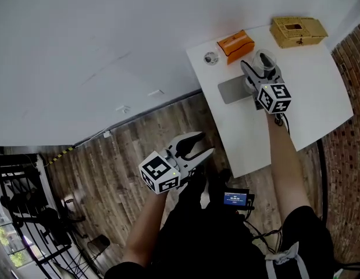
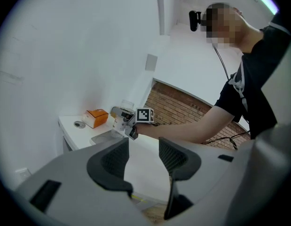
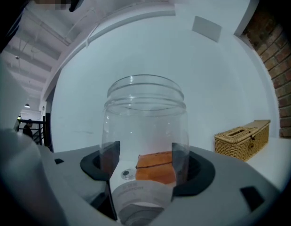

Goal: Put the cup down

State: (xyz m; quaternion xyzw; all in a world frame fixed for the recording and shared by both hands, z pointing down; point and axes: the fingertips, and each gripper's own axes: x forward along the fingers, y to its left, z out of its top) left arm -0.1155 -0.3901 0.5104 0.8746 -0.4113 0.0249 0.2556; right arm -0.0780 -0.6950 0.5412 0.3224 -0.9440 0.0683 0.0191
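Note:
A clear plastic cup (image 3: 145, 121) with a white label near its base stands upright between my right gripper's (image 3: 145, 166) jaws, whose dark pads press on both its sides. In the head view that gripper (image 1: 260, 70) holds the cup (image 1: 264, 58) over the back of the white table (image 1: 310, 106), beside a grey mat (image 1: 231, 90). Whether the cup's base touches the table I cannot tell. My left gripper (image 1: 198, 148) hangs open and empty over the wooden floor, left of the table. From the left gripper (image 2: 143, 149) view, the cup (image 2: 122, 108) shows far off.
An orange box (image 1: 235, 43) and a small round metal object (image 1: 211, 57) lie at the table's back left. A wicker box (image 1: 297, 30) sits at the back right. A white wall runs behind the table, and a brick wall (image 1: 354, 57) stands to its right.

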